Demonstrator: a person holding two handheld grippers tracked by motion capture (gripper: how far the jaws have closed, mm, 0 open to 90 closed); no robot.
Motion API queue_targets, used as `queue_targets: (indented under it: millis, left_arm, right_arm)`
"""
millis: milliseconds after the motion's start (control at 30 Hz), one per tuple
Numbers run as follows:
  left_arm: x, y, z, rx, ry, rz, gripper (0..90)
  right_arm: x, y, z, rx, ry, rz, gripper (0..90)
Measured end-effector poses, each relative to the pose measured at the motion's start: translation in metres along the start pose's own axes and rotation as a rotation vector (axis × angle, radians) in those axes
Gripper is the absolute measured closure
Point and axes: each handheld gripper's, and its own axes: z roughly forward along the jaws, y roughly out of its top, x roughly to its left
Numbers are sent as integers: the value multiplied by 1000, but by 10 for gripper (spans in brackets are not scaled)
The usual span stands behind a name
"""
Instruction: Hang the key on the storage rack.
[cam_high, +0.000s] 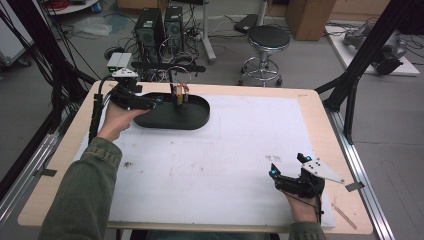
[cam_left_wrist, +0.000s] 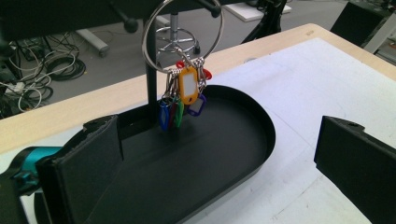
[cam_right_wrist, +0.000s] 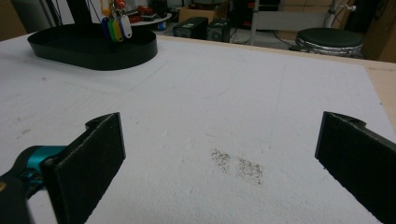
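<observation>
The left gripper (cam_high: 150, 101), jaws spread wide and holding nothing, hovers over the left end of the tray (cam_high: 197, 120), a matte black oval with a low wall at the table's far left. The left hand (cam_high: 117, 120) grips it from behind, forearm reaching forward in a green sleeve (cam_high: 87, 195). The left gripper view reveals a thin metal ring (cam_left_wrist: 183, 35) hung on a black post (cam_left_wrist: 150, 88), carrying glossy plastic key tags (cam_left_wrist: 184, 95) in yellow, blue, green and red above the tray floor. The white mat (cam_high: 225, 160) is rough and speckled. The right gripper (cam_high: 290, 170), jaws also spread and empty, rests low near the table's front right.
</observation>
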Motion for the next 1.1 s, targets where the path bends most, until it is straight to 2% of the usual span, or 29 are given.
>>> queue_targets:
  millis: [300, 500, 633, 800, 900, 1100]
  left_arm:
    - [0, -16, -5, -5, -7, -11, 16]
    - [-6, -29, -4, 18, -9, 11, 16]
    - [-7, -31, -7, 21, -7, 16, 17]
    - [-7, -39, -10, 18, -11, -3, 16]
    - [-8, -48, -11, 25, -15, -8, 16]
    - [-6, -68, -11, 22, -15, -46, 16]
  right_arm:
    - [-1, 0, 1, 3, -3, -4, 5]
    - [-1, 0, 1, 2, -5, -5, 5]
    - [-1, 0, 1, 4, -4, -6, 5]
    - [-1, 0, 1, 5, -5, -6, 5]
    - [-1, 0, 0, 7, -7, -1, 5]
    - [-1, 0, 1, 6, -7, -7, 5]
